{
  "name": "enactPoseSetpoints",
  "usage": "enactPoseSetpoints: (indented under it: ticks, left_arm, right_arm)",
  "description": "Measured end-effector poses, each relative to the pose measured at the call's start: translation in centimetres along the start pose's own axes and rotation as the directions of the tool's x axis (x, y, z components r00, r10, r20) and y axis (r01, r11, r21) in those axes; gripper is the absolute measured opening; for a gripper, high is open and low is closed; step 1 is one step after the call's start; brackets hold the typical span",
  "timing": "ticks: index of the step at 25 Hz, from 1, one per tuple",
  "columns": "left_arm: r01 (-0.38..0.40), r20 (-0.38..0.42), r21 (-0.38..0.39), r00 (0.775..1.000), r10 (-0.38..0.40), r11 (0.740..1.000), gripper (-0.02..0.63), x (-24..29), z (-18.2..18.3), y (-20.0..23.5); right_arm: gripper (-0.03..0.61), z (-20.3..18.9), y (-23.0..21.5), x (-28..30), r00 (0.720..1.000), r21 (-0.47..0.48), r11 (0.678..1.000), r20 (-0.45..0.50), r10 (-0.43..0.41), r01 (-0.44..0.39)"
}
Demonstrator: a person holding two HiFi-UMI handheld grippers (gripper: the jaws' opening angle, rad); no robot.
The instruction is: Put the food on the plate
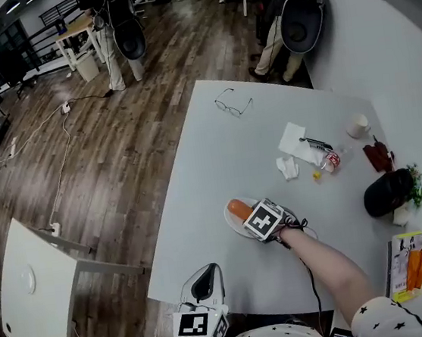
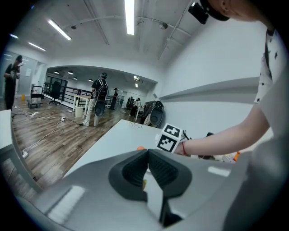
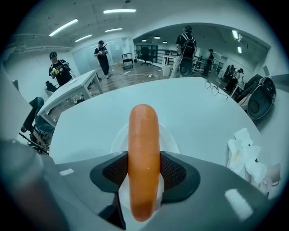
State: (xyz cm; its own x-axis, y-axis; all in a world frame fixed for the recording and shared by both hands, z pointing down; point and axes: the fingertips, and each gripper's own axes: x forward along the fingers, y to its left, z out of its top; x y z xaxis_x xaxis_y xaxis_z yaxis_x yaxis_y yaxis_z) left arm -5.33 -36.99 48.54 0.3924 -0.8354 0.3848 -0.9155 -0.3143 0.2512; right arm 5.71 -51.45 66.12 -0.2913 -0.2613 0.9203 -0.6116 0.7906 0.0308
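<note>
An orange sausage lies lengthwise between the pads of my right gripper, which is shut on it. It hangs just above a white plate on the white table. In the head view the sausage sticks out over the plate from the right gripper. My left gripper sits at the table's near edge, away from the plate. Its jaws are shut with nothing in them. From the left gripper view the right gripper's marker cube shows beyond the jaws.
Glasses lie at the far side of the table. Crumpled tissues, a small bottle, a paper cup, a black pot and an orange packet stand along the right. People stand on the wooden floor behind.
</note>
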Motion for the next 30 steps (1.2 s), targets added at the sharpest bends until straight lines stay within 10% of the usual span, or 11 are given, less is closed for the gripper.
enactPoseSetpoints:
  ticks: [9,16,22,30]
  left_arm:
    - [-0.013,-0.018,-0.012,1.000,0.013,1.000,0.008,0.6,-0.2,0.9]
    - [0.026,-0.022,0.008,0.999,-0.026,1.000,0.008,0.7,0.2,0.5]
    - [0.082,-0.012,0.034,0.997,-0.082,0.996,0.008,0.2,0.6,-0.6]
    - [0.133,-0.006,0.058,0.991,-0.133,0.989,0.008,-2.2,-0.1,-1.6]
  right_arm:
    - [0.213,-0.2,-0.4,1.4,0.996,0.012,0.998,-0.063,0.061,-0.060]
    - [0.270,0.8,-0.7,-0.4,0.984,0.036,0.998,0.171,-0.056,0.050]
    - [0.256,1.2,0.8,-7.9,0.884,0.301,0.952,0.427,-0.191,0.060]
    - [0.087,-0.2,7.8,-17.4,0.707,0.562,0.824,0.612,-0.354,-0.075]
